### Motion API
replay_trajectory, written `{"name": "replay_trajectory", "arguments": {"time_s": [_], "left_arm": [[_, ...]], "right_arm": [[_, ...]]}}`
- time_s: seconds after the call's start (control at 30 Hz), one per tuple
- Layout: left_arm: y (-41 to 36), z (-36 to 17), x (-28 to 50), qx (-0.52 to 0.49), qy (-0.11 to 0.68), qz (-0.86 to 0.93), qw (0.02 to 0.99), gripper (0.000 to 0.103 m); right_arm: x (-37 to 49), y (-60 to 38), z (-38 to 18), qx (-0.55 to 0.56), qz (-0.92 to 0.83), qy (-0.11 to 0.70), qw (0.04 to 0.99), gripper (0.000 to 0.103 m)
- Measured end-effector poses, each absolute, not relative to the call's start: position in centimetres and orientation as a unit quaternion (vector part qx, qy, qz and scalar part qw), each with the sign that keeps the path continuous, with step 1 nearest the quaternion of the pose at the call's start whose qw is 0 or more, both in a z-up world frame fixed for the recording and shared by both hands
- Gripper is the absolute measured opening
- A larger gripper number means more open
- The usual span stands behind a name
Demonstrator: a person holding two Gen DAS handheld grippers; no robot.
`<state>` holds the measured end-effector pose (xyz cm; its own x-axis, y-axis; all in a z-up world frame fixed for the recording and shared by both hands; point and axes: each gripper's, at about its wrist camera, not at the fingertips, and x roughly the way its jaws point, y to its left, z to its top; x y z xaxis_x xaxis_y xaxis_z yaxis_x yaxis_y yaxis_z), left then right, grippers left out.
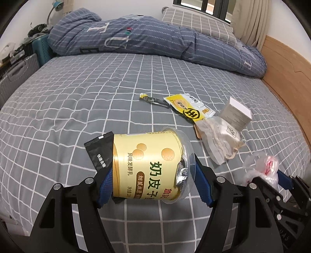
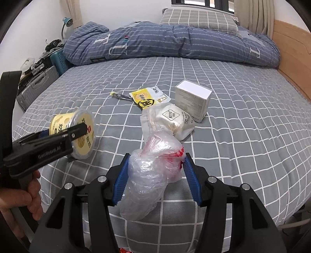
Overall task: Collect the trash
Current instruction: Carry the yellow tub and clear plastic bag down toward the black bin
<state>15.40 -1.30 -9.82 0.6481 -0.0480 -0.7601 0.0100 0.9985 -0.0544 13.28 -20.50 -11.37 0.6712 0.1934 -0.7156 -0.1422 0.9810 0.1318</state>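
Two grips: left gripper (image 1: 153, 179) clamped on cup (image 1: 147, 165), light, slick; right gripper (image 2: 155, 179) squeezing bag (image 2: 153, 171), soft. Beyond cup: wrapper (image 1: 189, 110), box (image 1: 236, 114) — edge-pinch.

Ahead of the tool spreads a bed (image 1: 77, 93) under a grey sheet checked with white lines. Across its far side lies a rumpled blue-grey quilt (image 1: 147, 39) with pale lettering, and behind that a grey checked pillow (image 1: 196, 21). Beyond the pillow a dark-framed window (image 1: 202, 4) sits in a white wall, with beige curtains (image 1: 250, 21) to its right. A light wooden panel (image 1: 287, 70) runs along the bed's right side. To the far left stand a teal suitcase (image 1: 41, 48) and a grey one (image 1: 17, 75), with a lamp (image 2: 67, 23) above them.
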Motion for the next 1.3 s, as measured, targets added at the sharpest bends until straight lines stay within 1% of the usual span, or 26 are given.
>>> {"name": "replay_trajectory", "arguments": {"time_s": [0.53,0.7,1.3], "left_arm": [[-1.3,-8.4,10.6,-0.034,0.412,-0.028,0.91,0.069],[-1.6,-8.4,8.9,-0.023,0.411,-0.034,0.911,0.069],[-0.2,-8.4,3.8,-0.034,0.416,-0.042,0.908,0.069]], "right_arm": [[10.7,-20.4,-9.7,0.028,0.093,0.376,0.921,0.052],[9.2,-20.3,-9.3,0.028,0.084,0.371,0.924,0.052],[5.5,-19.4,-8.3,0.022,0.079,0.362,0.928,0.052]]}}
